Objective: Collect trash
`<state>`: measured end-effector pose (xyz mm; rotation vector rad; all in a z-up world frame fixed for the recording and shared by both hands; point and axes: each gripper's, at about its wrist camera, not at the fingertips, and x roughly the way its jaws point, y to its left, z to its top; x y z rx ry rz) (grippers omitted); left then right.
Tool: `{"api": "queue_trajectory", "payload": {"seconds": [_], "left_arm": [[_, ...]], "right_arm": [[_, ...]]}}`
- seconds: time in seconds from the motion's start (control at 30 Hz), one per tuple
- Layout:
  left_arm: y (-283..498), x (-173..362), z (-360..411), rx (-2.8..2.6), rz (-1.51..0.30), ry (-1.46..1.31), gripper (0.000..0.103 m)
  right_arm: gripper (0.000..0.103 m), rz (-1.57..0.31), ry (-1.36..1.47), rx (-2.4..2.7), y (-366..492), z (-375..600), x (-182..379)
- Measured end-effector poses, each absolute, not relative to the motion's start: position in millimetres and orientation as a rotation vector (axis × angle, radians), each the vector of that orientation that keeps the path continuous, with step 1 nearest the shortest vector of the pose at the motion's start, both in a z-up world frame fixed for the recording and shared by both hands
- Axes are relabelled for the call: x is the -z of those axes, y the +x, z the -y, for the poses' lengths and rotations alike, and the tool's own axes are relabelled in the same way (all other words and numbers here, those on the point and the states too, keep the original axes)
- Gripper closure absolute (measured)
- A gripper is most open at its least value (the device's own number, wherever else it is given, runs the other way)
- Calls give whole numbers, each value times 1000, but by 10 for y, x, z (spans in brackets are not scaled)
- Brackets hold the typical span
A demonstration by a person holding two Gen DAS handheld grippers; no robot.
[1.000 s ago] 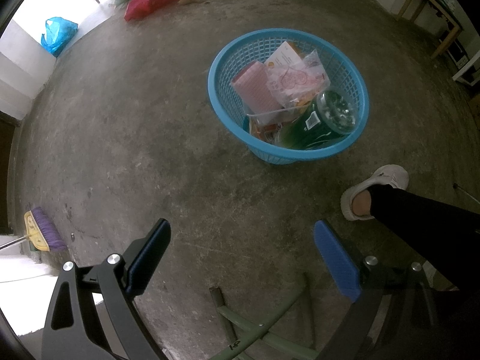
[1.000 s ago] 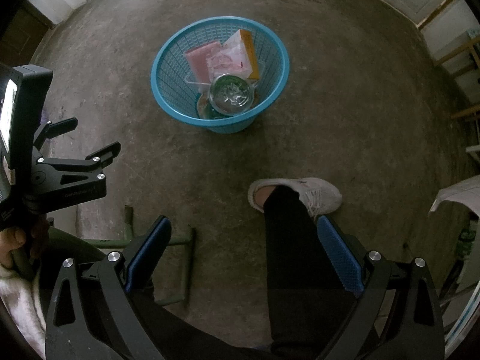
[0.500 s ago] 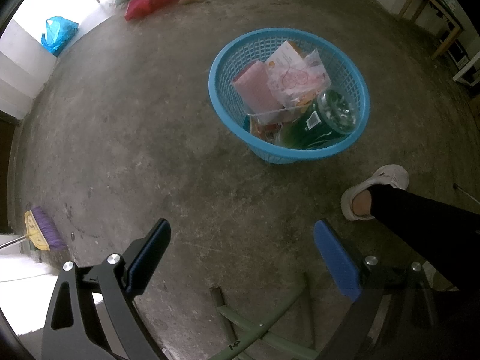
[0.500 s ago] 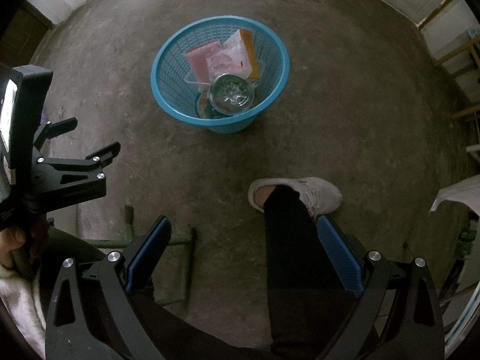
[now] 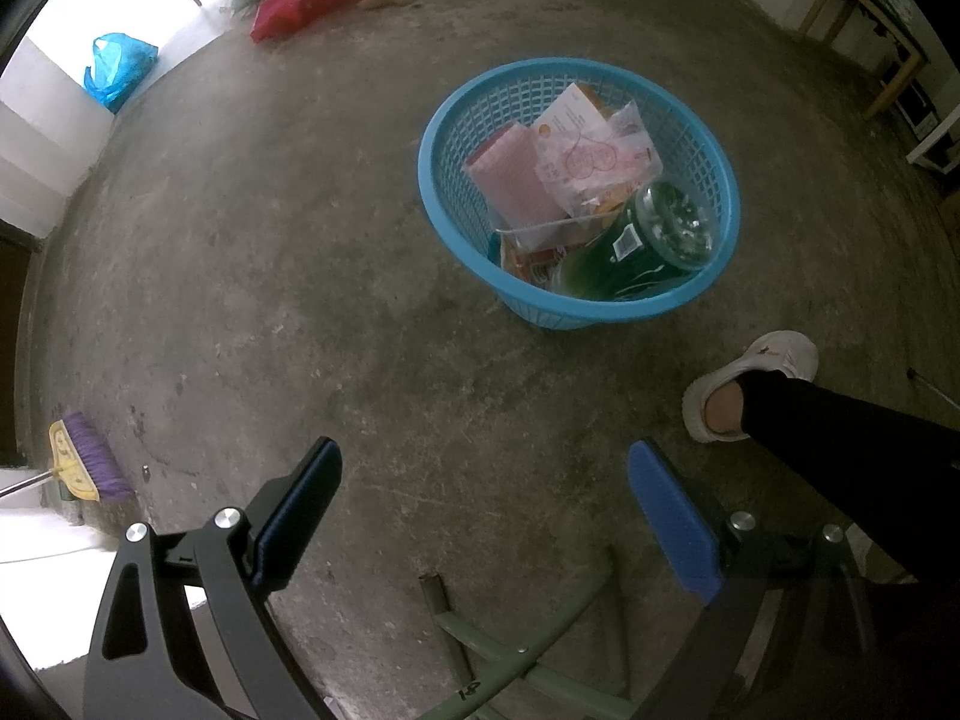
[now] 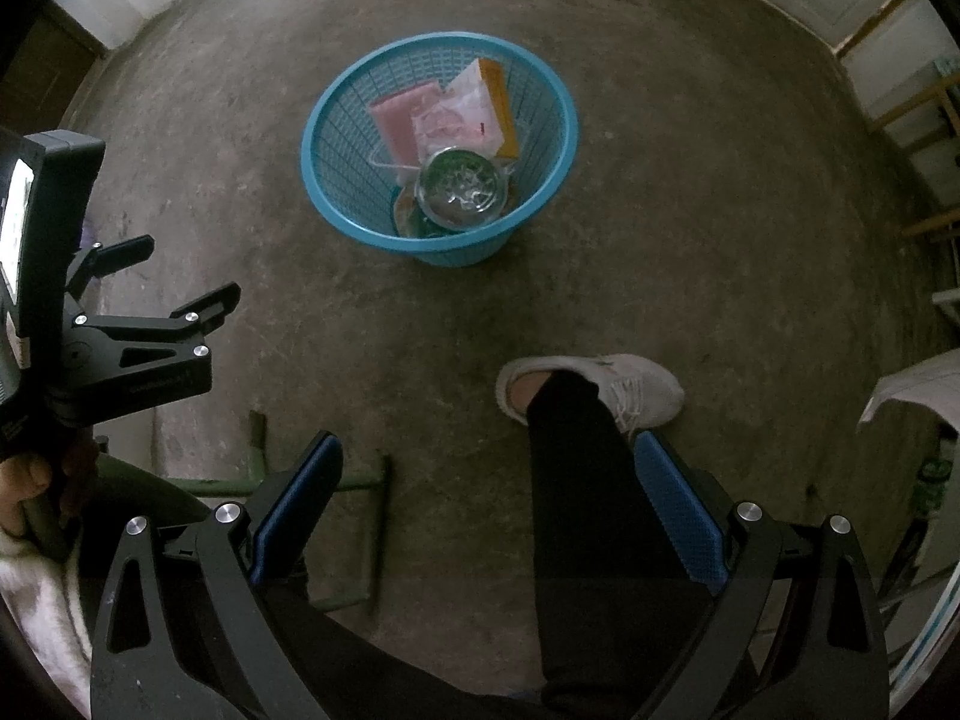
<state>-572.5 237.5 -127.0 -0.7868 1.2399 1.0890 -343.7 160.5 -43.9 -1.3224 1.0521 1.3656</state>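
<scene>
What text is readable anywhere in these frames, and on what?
No text reads cleanly.
Green bottle label: barcode and print, too small to read.
White packet: pink round print, lettering blurred.
Green metal frame: a painted two-character mark lower down, not legible with confidence.
Left tool: embossed lettering on its body, too small to read.

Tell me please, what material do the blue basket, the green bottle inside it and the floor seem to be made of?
Blue basket: likely moulded plastic, matte, with a lattice of small holes in the wall and a smooth rim.
Green bottle: probably clear tinted plastic; light passes through it, and its base shines with moulded bumps. Glass cannot be ruled out.
Floor: bare concrete by the look, grey, rough, mottled with stains and scratches.
</scene>
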Motion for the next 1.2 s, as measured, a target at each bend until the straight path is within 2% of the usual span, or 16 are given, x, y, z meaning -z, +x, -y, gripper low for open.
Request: {"api": "queue_trajectory", "payload": {"seconds": [1.2], "left_arm": [[-5782,1328,-2460,-1081,-1265,-841,9]], "right_arm": [[9,-1053,-1326,-1361,-3459,-1590,431]]}}
